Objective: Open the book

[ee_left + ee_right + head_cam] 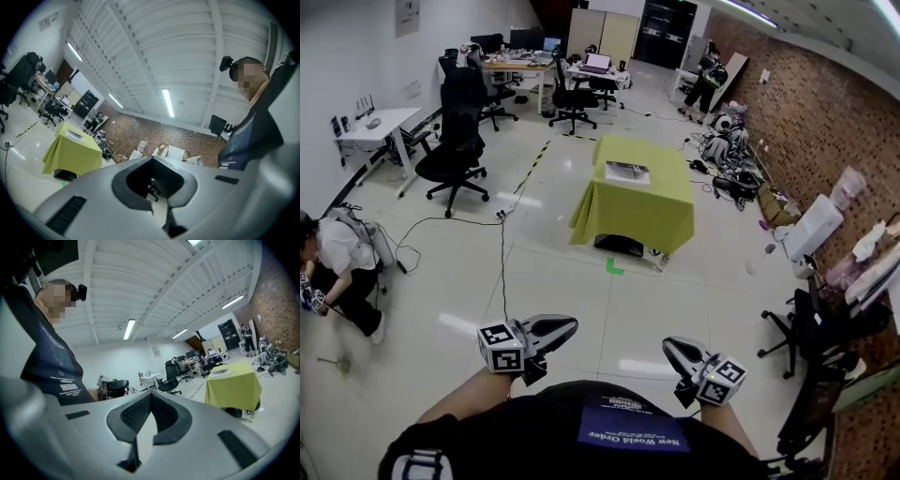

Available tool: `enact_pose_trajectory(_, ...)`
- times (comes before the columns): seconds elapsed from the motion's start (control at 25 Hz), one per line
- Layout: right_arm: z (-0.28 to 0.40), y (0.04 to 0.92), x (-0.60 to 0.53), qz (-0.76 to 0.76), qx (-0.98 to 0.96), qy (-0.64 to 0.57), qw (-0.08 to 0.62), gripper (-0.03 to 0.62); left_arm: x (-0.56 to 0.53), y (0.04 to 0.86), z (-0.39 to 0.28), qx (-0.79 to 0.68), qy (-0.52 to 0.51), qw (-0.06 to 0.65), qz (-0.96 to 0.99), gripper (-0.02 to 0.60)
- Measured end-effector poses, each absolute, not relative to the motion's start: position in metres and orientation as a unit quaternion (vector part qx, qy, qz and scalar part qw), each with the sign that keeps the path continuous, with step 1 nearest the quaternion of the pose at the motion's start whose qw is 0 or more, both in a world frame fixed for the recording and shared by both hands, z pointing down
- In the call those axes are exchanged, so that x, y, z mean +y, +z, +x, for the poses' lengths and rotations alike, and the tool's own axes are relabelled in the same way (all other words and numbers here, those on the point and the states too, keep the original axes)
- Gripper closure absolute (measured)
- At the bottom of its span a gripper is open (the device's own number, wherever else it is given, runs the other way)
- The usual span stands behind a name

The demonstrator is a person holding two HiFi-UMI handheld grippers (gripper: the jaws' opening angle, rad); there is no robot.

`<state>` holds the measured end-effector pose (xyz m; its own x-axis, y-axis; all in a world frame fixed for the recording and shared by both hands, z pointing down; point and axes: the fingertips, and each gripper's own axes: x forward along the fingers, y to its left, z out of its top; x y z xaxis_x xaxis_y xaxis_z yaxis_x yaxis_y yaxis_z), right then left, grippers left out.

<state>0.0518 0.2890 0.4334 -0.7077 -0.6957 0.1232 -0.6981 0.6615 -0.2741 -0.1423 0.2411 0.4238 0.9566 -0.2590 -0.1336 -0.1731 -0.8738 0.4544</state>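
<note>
A closed book (627, 172) with a pale cover lies flat on a small table draped in a yellow-green cloth (642, 216), far ahead in the middle of the room. My left gripper (572, 325) and right gripper (667, 345) hang close to my body, well short of the table, tips turned toward each other. Both are shut with nothing between the jaws. In the left gripper view the left gripper (152, 159) shows the table (70, 154) and book (74, 135) far off at left. The right gripper (151, 393) sees the table (234, 389) and book (220, 371) at right.
Black office chairs (455, 155) and desks stand at the back left. A person crouches at the left wall (342, 272). A cable (502, 253) runs across the tiled floor. Bags, boxes and a chair (811, 328) line the brick wall at right. A green tape mark (615, 268) lies before the table.
</note>
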Motion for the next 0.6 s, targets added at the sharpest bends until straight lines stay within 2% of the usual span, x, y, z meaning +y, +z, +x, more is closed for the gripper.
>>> enact_pose_trajectory(0.4, 0.166, 0.406, 0.190, 0.313, -0.941, 0.127, -0.008, 0.608, 0.177, 0.384, -0.025, -0.169, -0.114, 0.204, 0.958, 0.586)
enact_pose_trajectory(0.6, 0.189, 0.408, 0.151, 0.300, -0.944, 0.136, -0.024, 0.608, 0.142, 0.383, -0.007, -0.184, -0.097, 0.205, 0.956, 0.586)
